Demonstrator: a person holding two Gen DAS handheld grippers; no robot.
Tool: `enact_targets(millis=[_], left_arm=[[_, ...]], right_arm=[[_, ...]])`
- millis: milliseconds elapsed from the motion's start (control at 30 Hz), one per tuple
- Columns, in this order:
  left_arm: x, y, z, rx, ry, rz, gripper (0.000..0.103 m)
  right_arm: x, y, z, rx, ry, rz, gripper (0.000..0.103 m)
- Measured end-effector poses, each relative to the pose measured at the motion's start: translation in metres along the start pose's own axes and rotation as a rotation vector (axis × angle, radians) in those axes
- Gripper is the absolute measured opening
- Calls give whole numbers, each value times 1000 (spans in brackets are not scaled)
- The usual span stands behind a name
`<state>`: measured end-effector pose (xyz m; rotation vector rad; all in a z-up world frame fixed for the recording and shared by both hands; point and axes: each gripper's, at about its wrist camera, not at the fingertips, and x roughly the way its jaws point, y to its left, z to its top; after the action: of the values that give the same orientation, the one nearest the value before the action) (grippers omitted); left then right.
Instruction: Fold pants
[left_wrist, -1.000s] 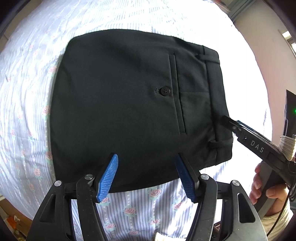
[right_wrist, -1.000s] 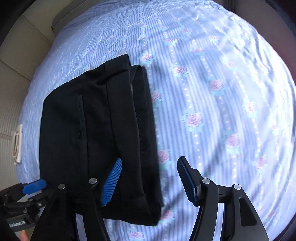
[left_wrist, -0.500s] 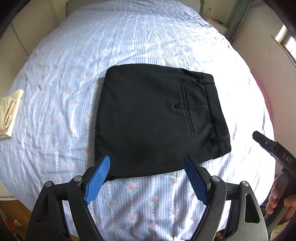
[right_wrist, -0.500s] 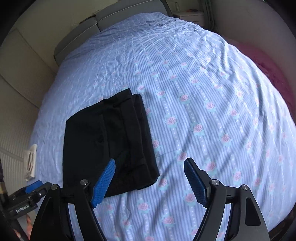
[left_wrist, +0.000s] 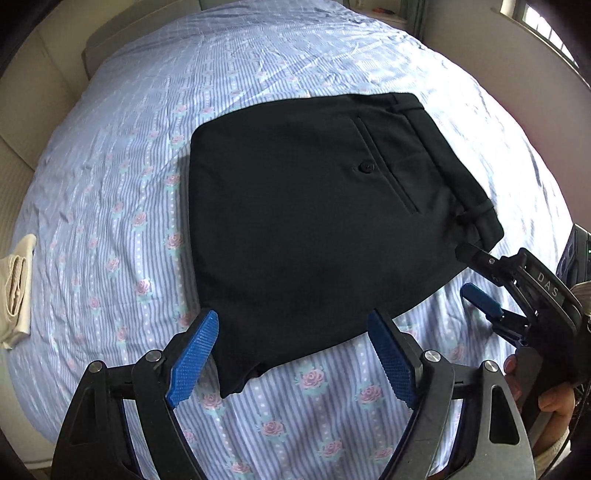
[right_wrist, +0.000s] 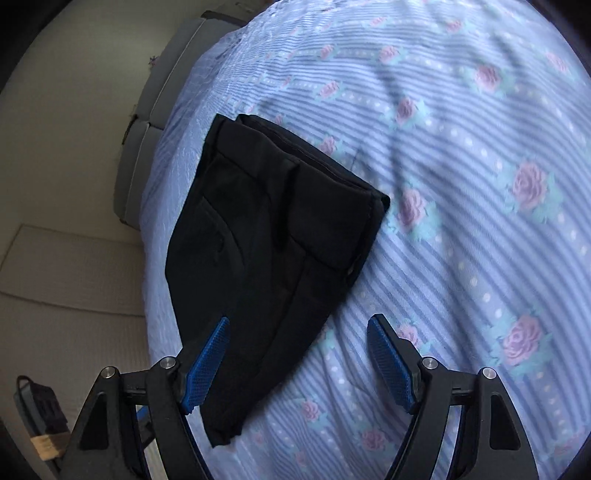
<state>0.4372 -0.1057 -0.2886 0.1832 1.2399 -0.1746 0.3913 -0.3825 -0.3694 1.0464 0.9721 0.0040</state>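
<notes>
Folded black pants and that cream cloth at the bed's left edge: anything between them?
Nothing; in the left wrist view only bare striped bedsheet separates the pants from the cream cloth.

Matt black cloth pants (left_wrist: 314, 221)

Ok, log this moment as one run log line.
pants: folded, flat on bed | left claw: open, empty | right claw: open, empty | pocket button up

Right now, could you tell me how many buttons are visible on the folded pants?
1: a single dark button beside the back pocket slit on the pants. Others may be hidden in the folds.
</notes>
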Motion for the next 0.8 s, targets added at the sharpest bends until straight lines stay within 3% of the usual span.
enact_targets(millis=[233,667,800], left_arm=[[23,12,3,3,13,-29,83],[61,23,47,7,21,-84,83],[74,35,57,-17,38,-99,83]], right_arm=[[18,-14,-3,66,-95,33,80],[43,9,30,1,-145,-36,81],[50,18,36,-42,-157,-102,79]])
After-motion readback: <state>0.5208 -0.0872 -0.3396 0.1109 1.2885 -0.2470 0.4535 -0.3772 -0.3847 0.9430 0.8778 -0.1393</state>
